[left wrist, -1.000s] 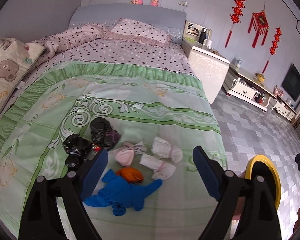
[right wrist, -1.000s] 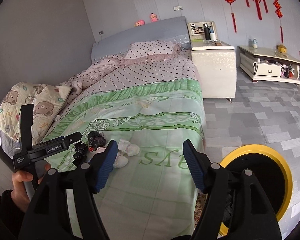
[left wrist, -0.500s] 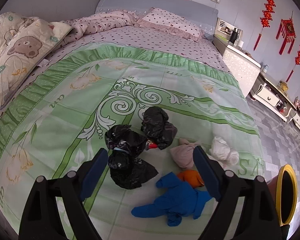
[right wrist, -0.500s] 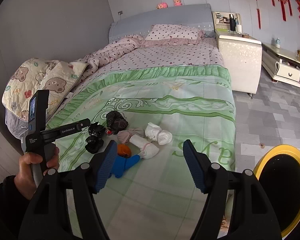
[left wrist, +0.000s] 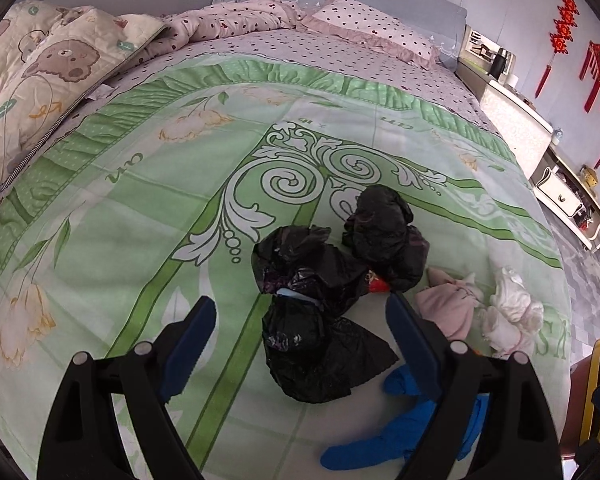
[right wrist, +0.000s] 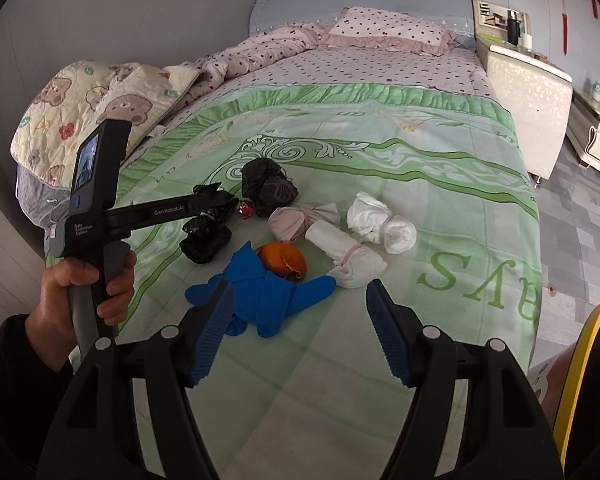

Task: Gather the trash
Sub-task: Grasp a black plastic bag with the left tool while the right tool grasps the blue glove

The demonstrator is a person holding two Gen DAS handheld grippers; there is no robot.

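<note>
Trash lying on the bed (right wrist: 440,168).
Left hand-held gripper (left wrist: 300,332) hanging open over a black bag (left wrist: 316,344); right hand-held gripper (right wrist: 300,332) open, holding nothing.

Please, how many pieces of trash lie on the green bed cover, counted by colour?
Black bags: 2
White bundles: 2
Pink bundle: 1
Blue piece: 1
Orange piece: 1
Small red piece: 1
Total: 8

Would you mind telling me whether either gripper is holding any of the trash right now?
Nothing is held: the left gripper and right gripper both have open, empty jaws above the bed.
</note>
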